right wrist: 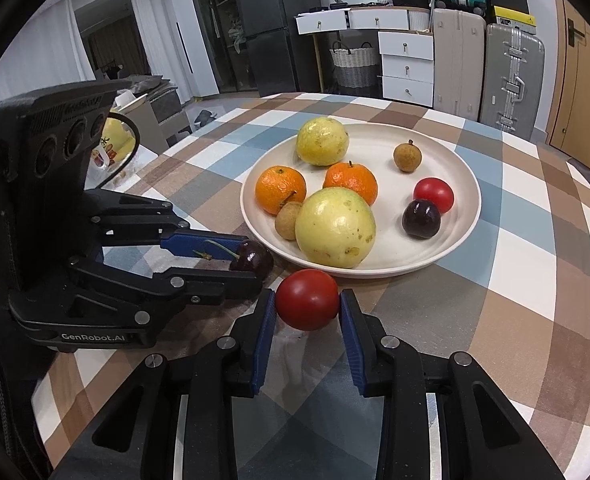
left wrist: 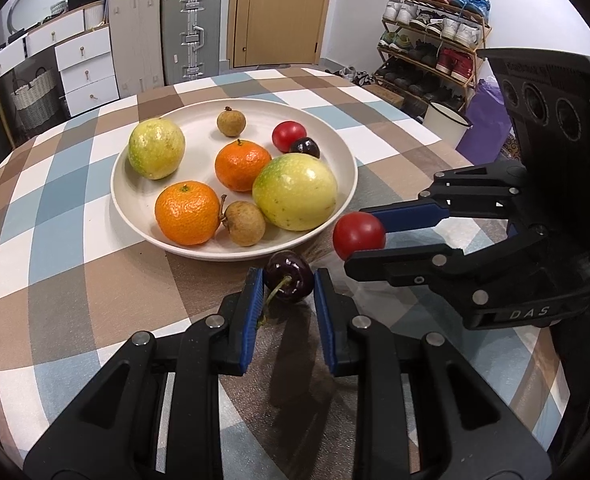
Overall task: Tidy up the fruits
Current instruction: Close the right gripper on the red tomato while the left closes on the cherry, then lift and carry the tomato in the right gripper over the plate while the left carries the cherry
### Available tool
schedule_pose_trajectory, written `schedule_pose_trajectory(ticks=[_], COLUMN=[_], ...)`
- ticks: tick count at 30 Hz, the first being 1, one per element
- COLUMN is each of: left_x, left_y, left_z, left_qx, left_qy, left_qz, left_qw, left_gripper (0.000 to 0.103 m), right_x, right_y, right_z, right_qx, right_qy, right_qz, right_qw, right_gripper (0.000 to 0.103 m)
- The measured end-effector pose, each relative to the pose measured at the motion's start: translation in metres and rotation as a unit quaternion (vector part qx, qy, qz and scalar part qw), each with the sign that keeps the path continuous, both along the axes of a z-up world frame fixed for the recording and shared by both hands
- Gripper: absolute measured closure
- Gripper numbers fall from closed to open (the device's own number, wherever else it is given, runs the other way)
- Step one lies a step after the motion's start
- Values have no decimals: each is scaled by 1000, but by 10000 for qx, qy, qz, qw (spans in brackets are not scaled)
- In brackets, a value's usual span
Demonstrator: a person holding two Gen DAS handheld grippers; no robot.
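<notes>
Both grippers wait at the plate's (left wrist: 135, 200) near rim, the left gripper (left wrist: 289, 280) clamping a dark cherry (left wrist: 289, 278), the right gripper (right wrist: 307, 304) gripping a red tomato (right wrist: 307, 299), with the plate directly ahead.

longan (right wrist: 289, 220): half hidden behind guava (right wrist: 335, 227) | cherry (right wrist: 251, 258): partly behind left hand-held gripper (right wrist: 251, 264)

Checked tablecloth (left wrist: 55, 208) in blue, brown and white, covering a round table. Wooden door (left wrist: 279, 8), closed, on the far wall. Shoe rack (left wrist: 435, 40), tiered, full of sneakers, right of the door. Grey hard-shell suitcase (left wrist: 191, 32) upright beside a beige one (left wrist: 135, 40). White drawer unit (left wrist: 87, 68) with small knobs. Woven basket (left wrist: 35, 96) on the floor. White enamel pot (left wrist: 447, 122) past the table edge. Dark refrigerator (right wrist: 263, 28) further back.
</notes>
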State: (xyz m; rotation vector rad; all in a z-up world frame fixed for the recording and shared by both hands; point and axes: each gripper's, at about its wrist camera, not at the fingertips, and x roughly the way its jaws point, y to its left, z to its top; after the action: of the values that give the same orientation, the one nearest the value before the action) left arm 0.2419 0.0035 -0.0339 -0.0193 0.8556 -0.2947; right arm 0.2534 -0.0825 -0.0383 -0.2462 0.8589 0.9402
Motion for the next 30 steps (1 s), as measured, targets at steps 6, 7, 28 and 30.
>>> schedule_pose_trajectory(ticks=[6, 7, 28, 30], left_x=[-6, -7, -22, -22], left_y=[2, 2, 30, 32], left_z=[8, 10, 49, 49], left_qx=[-120, -134, -491, -495], left_qy=[-158, -197, -922, -916], left_qz=[-26, -28, 516, 603], left_qw=[9998, 9997, 9932, 9927], left_gripper=[80, 80, 80, 80], right_x=[1, 2, 10, 11], right_y=[-7, -10, -46, -49], right_z=[9, 12, 47, 47], right_qx=[282, 355, 1331, 1327], right_qy=[4, -1, -503, -525], right_qz=[-34, -50, -951, -1046], right_qw=[9996, 9994, 9852, 9842], right_gripper=[70, 70, 70, 70])
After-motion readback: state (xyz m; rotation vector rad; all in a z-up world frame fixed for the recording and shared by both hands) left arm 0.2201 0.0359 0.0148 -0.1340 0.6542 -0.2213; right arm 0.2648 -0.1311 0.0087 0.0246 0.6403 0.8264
